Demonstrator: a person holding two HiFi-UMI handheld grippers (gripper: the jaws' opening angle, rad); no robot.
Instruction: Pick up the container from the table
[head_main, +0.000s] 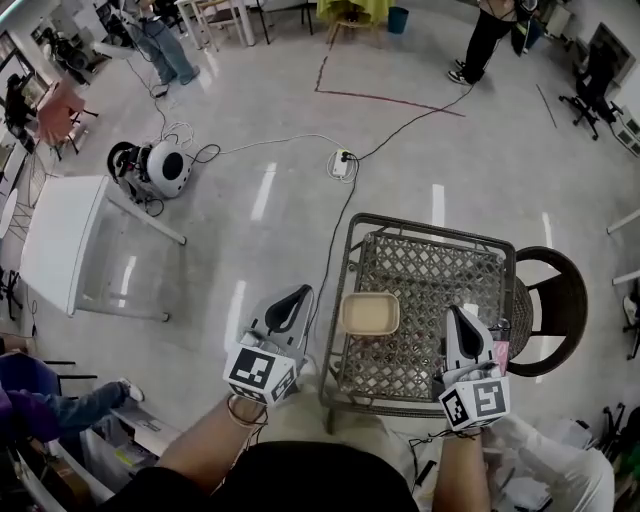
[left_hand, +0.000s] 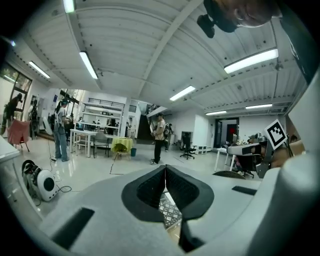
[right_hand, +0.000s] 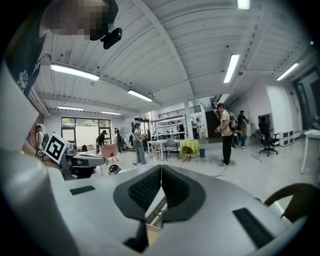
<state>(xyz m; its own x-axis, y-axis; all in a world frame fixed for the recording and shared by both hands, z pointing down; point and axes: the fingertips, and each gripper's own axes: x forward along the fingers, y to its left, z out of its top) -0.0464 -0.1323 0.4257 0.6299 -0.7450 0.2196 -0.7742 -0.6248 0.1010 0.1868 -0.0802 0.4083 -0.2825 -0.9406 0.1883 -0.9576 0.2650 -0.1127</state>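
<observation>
Nearest the head camera, two forearms are seen reaching forward from a dark-clothed torso, each holding a marker-cubed gripper. The left gripper (head_main: 297, 299) is held just off the left edge of the table, with its padded jaws pressed together and nothing between them. The right gripper (head_main: 453, 318) is held over the near right part of the tabletop, and its jaws are likewise closed on nothing. Between the two, and apart from both, the container (head_main: 369, 313) is seen: a shallow beige tub with rounded corners, resting upright at the near left part of a wire mesh table (head_main: 430, 226), close to its left rim. A dark round chair (head_main: 562, 300) stands just beside the table on the right. A white table (head_main: 60, 240) stands well apart on the left, and a cable with a power strip (head_main: 342, 163) lies on the floor beyond. The pick-up is judged not yet begun. If the container were approached with the jaws closed, it could be shoved rather than gripped. Being so near the rim, it might be tipped off the edge.
</observation>
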